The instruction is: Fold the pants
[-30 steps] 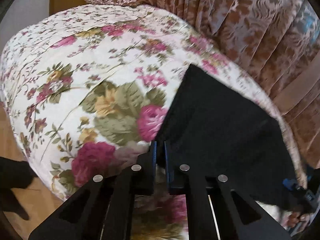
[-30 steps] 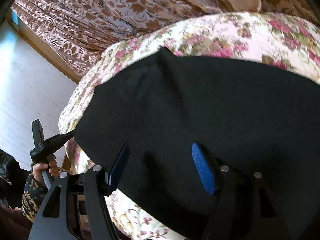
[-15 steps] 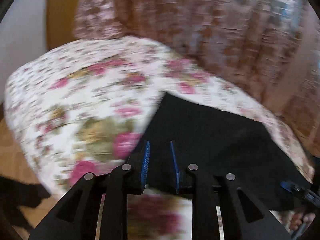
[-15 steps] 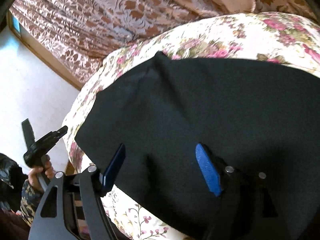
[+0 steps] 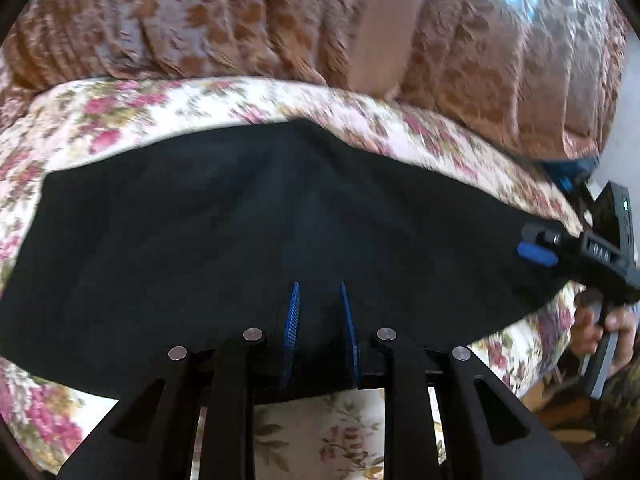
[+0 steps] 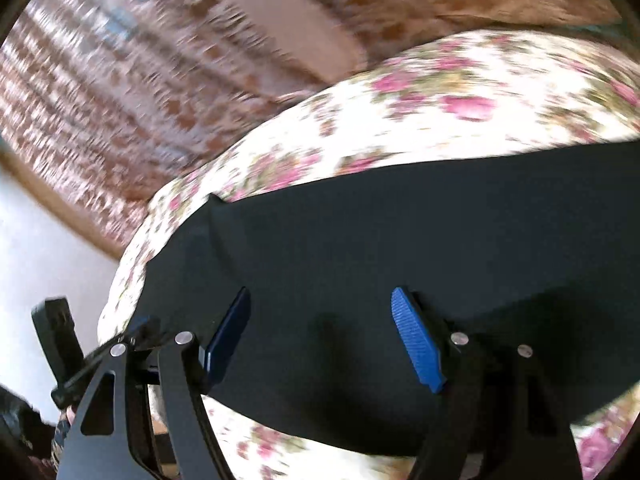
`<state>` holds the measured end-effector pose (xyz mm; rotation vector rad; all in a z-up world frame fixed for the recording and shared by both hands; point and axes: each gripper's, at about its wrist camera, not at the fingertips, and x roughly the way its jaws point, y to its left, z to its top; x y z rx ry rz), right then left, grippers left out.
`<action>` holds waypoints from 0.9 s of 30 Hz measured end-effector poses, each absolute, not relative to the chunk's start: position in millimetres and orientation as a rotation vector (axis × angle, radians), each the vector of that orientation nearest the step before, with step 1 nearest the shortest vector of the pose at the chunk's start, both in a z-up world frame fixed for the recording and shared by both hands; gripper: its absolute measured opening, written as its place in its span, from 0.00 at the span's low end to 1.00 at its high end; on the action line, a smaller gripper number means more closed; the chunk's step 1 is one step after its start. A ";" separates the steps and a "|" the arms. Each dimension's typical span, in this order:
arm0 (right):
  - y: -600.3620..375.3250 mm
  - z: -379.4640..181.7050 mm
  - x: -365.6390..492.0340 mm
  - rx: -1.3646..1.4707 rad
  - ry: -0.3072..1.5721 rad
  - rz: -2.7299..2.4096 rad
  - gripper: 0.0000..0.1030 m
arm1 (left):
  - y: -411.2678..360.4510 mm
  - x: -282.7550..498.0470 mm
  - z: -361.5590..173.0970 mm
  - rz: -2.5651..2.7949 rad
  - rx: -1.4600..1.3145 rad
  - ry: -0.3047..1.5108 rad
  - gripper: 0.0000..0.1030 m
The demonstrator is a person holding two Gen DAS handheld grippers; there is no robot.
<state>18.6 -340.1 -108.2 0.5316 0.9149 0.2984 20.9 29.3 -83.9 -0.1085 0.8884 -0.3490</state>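
Note:
The black pants (image 5: 256, 232) lie folded flat on the floral bedspread (image 5: 132, 104), and they also fill the right wrist view (image 6: 400, 264). My left gripper (image 5: 319, 294) hovers over the near edge of the pants with its blue pads a narrow gap apart and nothing between them. My right gripper (image 6: 320, 300) is wide open above the pants, holding nothing. It also shows at the right end of the pants in the left wrist view (image 5: 536, 254). The left gripper's handle shows at the lower left of the right wrist view (image 6: 60, 340).
Brown patterned curtains (image 5: 280, 20) hang behind the bed. A white wall (image 6: 36, 248) stands at the left of the right wrist view. The bed edge drops off just below the pants (image 5: 328, 424). The person's hand (image 5: 600, 324) grips the right tool.
My left gripper opened, let go of the pants corner and swung right, now facing the pants' long side. My right gripper stayed open and shifted; both views are motion-blurred.

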 end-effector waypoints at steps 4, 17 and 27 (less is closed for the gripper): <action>-370.9 -122.7 9.7 0.551 0.935 0.201 0.55 | 24.3 21.1 -102.7 -0.348 -0.079 0.935 0.19; -515.9 -105.9 -64.8 0.918 0.714 -0.035 0.64 | 23.7 23.7 -105.7 -0.325 -0.125 0.952 0.19; -604.7 -138.8 -104.0 1.178 0.599 -0.250 0.49 | 24.7 26.5 -106.4 -0.317 -0.147 0.962 0.19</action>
